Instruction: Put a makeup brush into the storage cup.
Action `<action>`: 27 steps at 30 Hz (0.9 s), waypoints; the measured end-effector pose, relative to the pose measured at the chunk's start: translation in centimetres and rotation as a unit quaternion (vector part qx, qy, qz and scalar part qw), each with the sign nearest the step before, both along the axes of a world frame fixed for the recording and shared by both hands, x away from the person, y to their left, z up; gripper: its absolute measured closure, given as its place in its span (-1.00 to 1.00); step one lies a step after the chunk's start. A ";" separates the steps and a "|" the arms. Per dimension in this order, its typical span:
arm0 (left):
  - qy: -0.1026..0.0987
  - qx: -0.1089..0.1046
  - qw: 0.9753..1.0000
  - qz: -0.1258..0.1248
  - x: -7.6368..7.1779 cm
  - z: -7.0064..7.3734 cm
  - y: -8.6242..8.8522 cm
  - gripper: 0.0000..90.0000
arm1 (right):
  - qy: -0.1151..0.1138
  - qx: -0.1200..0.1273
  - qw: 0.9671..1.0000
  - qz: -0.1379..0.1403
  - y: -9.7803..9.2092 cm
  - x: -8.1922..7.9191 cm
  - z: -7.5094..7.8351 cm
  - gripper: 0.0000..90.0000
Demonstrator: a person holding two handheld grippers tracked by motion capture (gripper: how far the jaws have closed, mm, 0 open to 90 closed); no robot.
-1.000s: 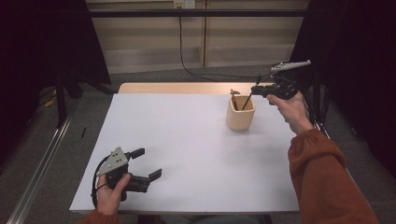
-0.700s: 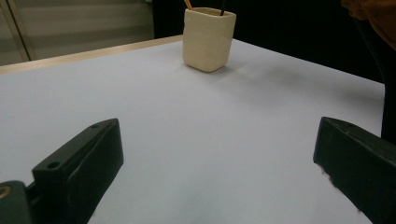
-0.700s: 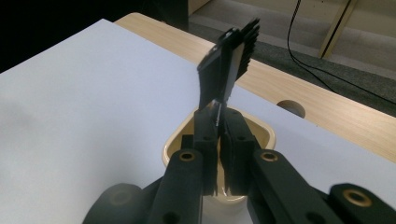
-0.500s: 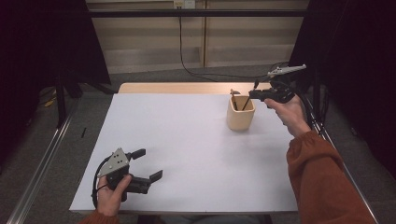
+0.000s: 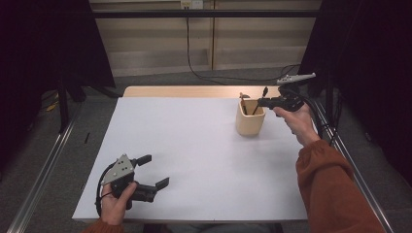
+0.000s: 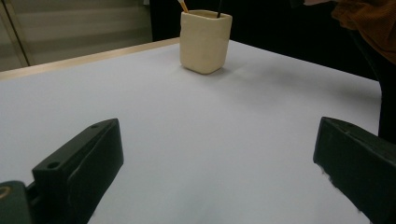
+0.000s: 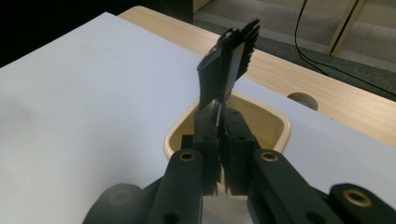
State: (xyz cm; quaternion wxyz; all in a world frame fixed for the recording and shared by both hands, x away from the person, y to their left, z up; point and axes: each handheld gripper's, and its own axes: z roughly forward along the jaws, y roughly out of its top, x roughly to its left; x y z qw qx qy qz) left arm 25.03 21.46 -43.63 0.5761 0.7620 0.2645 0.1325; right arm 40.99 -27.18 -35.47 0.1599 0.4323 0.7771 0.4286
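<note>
The right gripper (image 5: 264, 101) is clamped on a thin black comb (image 7: 228, 58), pinched near its handle so the toothed end stands free above the cream cup (image 5: 250, 117); that grip probably lets the comb pass over the rim, in or out. The cup stands at the far right of the white table (image 5: 194, 160), with another stick leaning inside it. The right forearm, in an orange sleeve (image 5: 330, 184), reaches forward with the hand raised. The left gripper (image 5: 155, 171) rests low at the near left edge, jaws spread wide and empty, well apart from the cup.
</note>
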 end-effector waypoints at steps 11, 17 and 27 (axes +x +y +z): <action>-0.001 -0.003 1.000 0.004 0.0 0.0 0.0 -0.96 | 0.001 0.010 1.000 -0.001 -0.3 -0.1 -0.8 0.87; -0.003 -0.003 1.000 0.004 0.0 0.0 0.0 -0.97 | -0.003 0.014 1.000 0.005 -0.6 -0.4 -1.0 0.77; 0.000 -0.006 1.000 0.008 0.1 0.0 0.1 -0.97 | -0.025 0.027 0.999 -0.004 -0.5 -0.6 -1.3 0.31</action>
